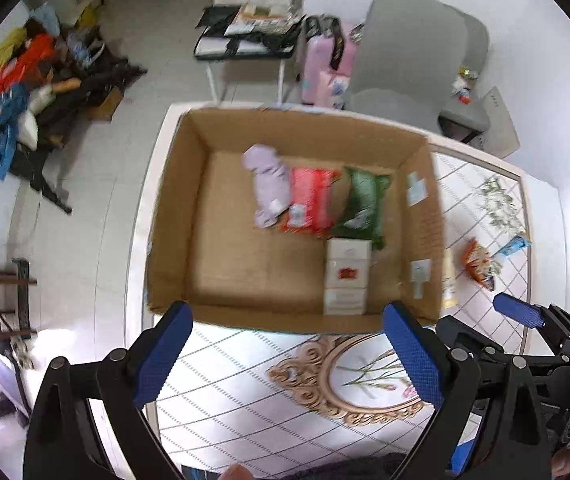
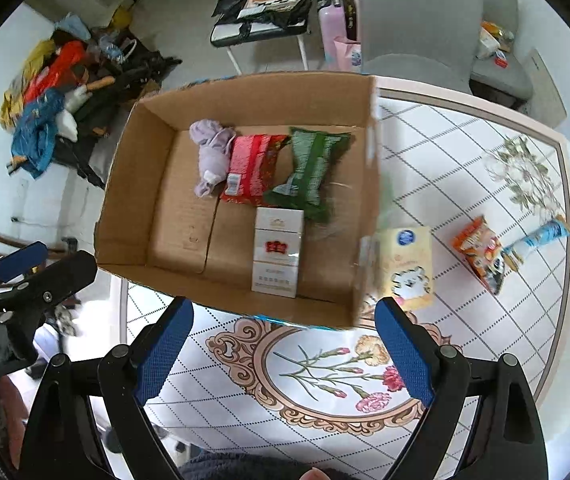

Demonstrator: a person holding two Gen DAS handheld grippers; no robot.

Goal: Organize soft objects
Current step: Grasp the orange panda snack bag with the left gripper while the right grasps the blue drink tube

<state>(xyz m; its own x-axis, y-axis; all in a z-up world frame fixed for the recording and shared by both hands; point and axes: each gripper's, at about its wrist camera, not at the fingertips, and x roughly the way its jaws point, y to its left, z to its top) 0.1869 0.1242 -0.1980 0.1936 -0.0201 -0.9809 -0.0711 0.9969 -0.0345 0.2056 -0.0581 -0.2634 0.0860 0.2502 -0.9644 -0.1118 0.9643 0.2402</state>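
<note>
Both tools are spread wide, holding nothing. Ahead of the left gripper (image 1: 289, 360) sits the box (image 1: 173, 208), its near wall just past the fingertips. Inside, toward the far wall, lie a lilac cloth (image 1: 269, 184), a red pack (image 1: 311, 200) and a green pack (image 1: 365, 204) side by side; a white carton (image 1: 347, 276) lies nearer, against the near wall. The right gripper (image 2: 285, 356) faces the box's right corner. Just beyond its right finger, outside the box and touching its wall, lies a yellow pack (image 2: 409, 268). Farther right on the table (image 2: 445, 152) lie an orange pack (image 2: 479, 252) and a blue tube (image 2: 541, 238).
</note>
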